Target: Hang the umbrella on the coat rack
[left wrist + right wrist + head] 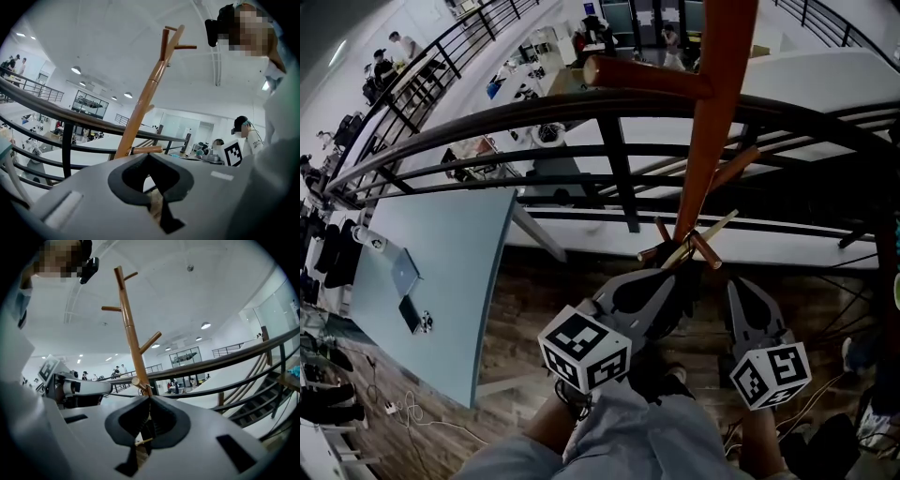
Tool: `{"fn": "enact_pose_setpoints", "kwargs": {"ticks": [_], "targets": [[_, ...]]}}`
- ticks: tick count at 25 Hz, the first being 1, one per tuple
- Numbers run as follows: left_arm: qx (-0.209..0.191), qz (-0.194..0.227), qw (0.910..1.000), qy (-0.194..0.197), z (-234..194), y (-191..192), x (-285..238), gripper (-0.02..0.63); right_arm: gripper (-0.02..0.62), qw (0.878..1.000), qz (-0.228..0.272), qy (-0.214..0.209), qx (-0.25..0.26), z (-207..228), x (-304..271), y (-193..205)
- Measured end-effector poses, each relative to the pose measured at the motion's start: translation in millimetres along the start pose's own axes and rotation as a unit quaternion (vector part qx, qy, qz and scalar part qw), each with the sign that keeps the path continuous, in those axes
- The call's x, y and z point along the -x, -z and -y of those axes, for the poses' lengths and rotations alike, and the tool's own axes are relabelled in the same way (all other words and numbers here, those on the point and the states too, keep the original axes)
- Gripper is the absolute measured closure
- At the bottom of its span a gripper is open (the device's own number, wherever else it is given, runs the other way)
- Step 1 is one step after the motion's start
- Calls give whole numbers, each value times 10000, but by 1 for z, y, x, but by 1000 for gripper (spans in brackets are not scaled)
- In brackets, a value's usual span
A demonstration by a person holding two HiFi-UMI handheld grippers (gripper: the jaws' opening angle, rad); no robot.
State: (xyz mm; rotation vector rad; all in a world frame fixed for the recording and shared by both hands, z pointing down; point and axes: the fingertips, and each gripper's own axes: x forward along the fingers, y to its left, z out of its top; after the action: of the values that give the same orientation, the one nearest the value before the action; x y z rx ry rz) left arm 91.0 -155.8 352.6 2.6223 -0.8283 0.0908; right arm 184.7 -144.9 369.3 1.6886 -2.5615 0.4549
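Note:
The wooden coat rack (710,122) rises toward the head camera just in front of me, with its pegs spreading out low down and one near the top. It also stands ahead in the left gripper view (140,108) and the right gripper view (130,333). My left gripper (673,281) points at the rack's lower part; its jaws meet at the tips (149,155) with nothing held. My right gripper (739,286) is beside it, also shut and empty (150,399). No umbrella shows in any view.
A black metal railing (581,112) curves right behind the rack, with an open floor far below. A blue-grey table (441,272) carrying a laptop (403,272) stands to the left. Cables (825,394) lie on the wooden floor at the right. Stairs (262,399) drop away to the right.

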Motion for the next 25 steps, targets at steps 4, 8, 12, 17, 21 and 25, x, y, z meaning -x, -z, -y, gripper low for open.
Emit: {"fn": "enact_pose_setpoints", "kwargs": {"ticks": [4, 8, 12, 17, 21, 25], "targets": [[-16, 0, 10000, 82, 4, -2, 7, 601, 594, 10000, 13, -10, 81, -4, 3, -5], [145, 33, 9997, 177, 5, 1, 7, 601, 594, 9999, 95, 49, 113, -4, 4, -11], [32, 44, 9996, 287, 9, -3, 5, 601, 594, 9996, 165, 99, 215, -5, 4, -21], [40, 90, 9992, 376, 7, -6, 4, 601, 594, 9994, 210, 96, 273, -6, 0, -26], [56, 100, 9993, 354, 2, -7, 7, 601, 594, 9993, 227, 65, 285, -11, -4, -28], [46, 91, 9993, 349, 1, -7, 8, 601, 594, 9993, 225, 54, 296, -14, -6, -28]]}}
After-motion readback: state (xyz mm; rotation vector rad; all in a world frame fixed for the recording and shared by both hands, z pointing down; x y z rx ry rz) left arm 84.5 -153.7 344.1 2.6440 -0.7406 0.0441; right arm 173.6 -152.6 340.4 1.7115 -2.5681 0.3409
